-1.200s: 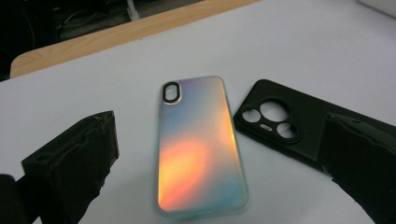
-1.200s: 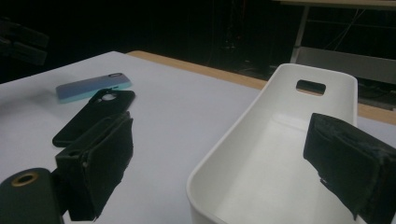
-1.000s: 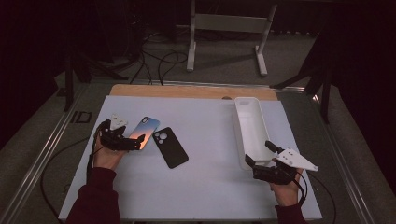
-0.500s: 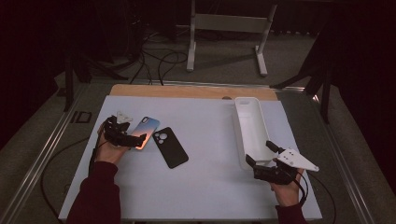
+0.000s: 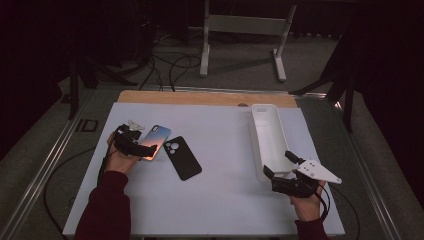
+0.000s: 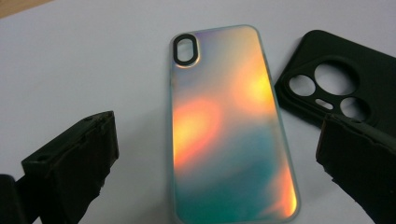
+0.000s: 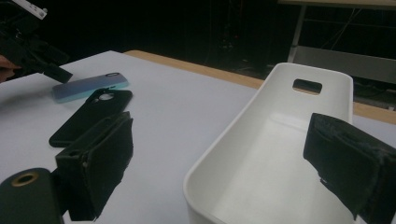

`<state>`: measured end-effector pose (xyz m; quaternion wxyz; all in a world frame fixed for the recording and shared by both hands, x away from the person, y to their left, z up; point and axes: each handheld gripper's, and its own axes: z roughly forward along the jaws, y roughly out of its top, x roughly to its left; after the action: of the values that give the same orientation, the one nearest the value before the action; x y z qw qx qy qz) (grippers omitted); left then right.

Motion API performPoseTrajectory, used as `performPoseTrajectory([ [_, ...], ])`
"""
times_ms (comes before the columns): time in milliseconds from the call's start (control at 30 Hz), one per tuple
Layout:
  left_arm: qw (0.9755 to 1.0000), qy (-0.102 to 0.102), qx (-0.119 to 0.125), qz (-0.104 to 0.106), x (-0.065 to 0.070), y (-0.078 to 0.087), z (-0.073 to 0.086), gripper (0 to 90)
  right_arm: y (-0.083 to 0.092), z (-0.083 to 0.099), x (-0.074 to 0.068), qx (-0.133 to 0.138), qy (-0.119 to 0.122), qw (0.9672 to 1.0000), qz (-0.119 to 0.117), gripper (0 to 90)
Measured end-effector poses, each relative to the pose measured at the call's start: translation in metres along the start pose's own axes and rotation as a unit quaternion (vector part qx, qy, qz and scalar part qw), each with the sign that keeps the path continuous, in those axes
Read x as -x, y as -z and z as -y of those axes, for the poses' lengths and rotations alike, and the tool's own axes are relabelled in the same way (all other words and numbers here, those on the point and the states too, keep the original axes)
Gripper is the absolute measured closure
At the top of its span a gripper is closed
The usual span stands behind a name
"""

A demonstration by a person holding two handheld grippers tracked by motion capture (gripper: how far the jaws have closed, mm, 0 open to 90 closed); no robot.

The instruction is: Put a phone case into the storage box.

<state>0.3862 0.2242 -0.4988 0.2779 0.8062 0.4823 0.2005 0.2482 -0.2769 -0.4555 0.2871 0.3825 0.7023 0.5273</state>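
We held the left tongs [image 6: 212, 154] wide open, gripping nothing, their jaws astride the near end of the iridescent orange-and-teal phone case [image 6: 229, 126], which lay flat on the white bench [image 5: 220, 200]. Its long axis ran away from the tongs, camera cutout at the far end. Just beside it lay the matte black phone case [image 6: 345, 84]. Our right tongs [image 7: 224, 158] gaped empty around the near end of the long white plastic tray [image 7: 261, 154].

Iridescent phone case [image 6: 229, 126] lies flat beside black case [image 6: 343, 86]
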Motion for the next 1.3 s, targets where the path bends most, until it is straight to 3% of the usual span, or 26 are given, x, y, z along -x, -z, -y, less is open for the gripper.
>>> performPoseTrajectory([
  [633, 0.9992, -0.001, -0.039, 0.01, 0.002, -0.02, 0.0, 0.0, -0.001, 0.001, -0.001, -0.002, 0.001, 1.0, 0.001, 8.0],
  [1300, 0.9979, -0.003, -0.063, 0.014, 0.005, -0.039, 0.0, 0.0, -0.001, 0.0, -0.001, -0.002, 0.001, 1.0, 0.002, 8.0],
])
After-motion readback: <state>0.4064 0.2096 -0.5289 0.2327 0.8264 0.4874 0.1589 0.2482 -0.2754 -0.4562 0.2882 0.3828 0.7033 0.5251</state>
